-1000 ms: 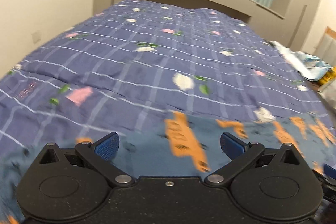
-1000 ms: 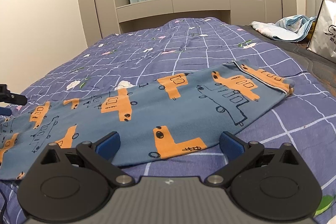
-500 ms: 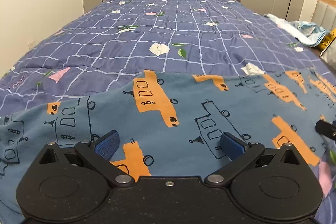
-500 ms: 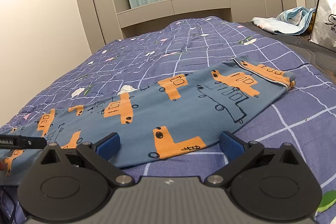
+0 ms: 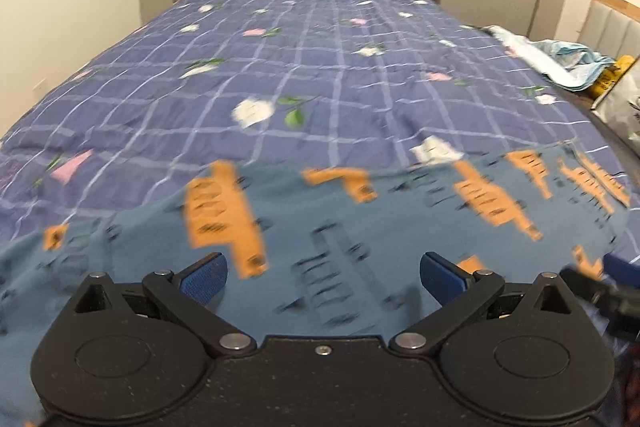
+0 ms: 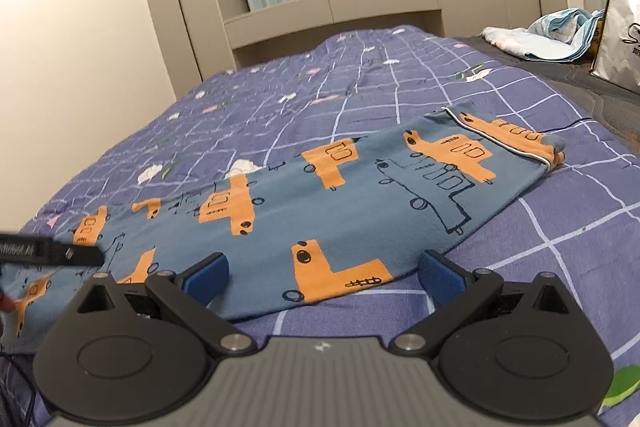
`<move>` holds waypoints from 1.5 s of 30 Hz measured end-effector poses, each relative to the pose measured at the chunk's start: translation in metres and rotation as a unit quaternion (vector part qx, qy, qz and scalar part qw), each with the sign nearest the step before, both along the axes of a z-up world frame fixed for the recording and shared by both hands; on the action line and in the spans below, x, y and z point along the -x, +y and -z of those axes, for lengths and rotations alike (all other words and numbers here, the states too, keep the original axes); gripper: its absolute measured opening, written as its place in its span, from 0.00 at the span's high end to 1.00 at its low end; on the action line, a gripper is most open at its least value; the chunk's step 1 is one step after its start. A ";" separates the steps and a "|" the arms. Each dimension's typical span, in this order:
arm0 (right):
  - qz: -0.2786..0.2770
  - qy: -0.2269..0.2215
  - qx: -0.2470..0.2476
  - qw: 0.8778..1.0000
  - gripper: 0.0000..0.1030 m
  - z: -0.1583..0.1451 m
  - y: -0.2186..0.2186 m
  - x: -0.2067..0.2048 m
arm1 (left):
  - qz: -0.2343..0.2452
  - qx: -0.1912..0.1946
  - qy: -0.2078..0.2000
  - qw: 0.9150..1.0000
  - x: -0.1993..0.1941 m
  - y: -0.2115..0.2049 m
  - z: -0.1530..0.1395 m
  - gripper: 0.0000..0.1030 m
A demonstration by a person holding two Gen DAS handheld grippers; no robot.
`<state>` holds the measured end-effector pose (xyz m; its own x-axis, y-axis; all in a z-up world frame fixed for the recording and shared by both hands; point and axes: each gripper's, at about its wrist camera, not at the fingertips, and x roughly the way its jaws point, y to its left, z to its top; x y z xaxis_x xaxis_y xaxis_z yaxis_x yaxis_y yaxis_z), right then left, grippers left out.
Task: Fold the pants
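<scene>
Blue pants (image 6: 360,203) with orange truck prints lie flat on the bed, waistband at the right, legs running left. They also fill the near part of the blurred left wrist view (image 5: 340,227). My left gripper (image 5: 323,277) is open and empty, low over the pants' middle. My right gripper (image 6: 323,273) is open and empty, over the pants' near edge. The left gripper's tip (image 6: 60,251) shows at the left of the right wrist view, and the right gripper (image 5: 612,287) at the right edge of the left wrist view.
The bed carries a purple checked floral cover (image 6: 360,83). A light blue cloth heap (image 6: 552,35) and a white bag (image 6: 620,23) lie at the far right. A wall is at the left, a headboard shelf (image 6: 340,7) and curtains behind.
My left gripper has shifted to the right along the pants, closer to the right gripper. The right gripper has moved slightly forward and lower. Both stay open.
</scene>
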<state>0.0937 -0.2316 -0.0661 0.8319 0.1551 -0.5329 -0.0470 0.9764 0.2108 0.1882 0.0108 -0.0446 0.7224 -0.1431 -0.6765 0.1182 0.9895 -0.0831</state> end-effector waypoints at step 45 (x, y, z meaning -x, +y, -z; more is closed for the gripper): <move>0.060 0.025 -0.033 0.997 0.00 -0.011 -0.144 -0.044 | 0.081 -0.029 -0.025 0.996 -0.082 -0.200 0.025 0.00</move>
<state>0.1372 -0.3754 -0.0547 0.8195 0.0918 -0.5656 0.0812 0.9585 0.2733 0.2706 -0.1897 -0.0698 0.7255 -0.2221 -0.6514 0.2796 0.9600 -0.0159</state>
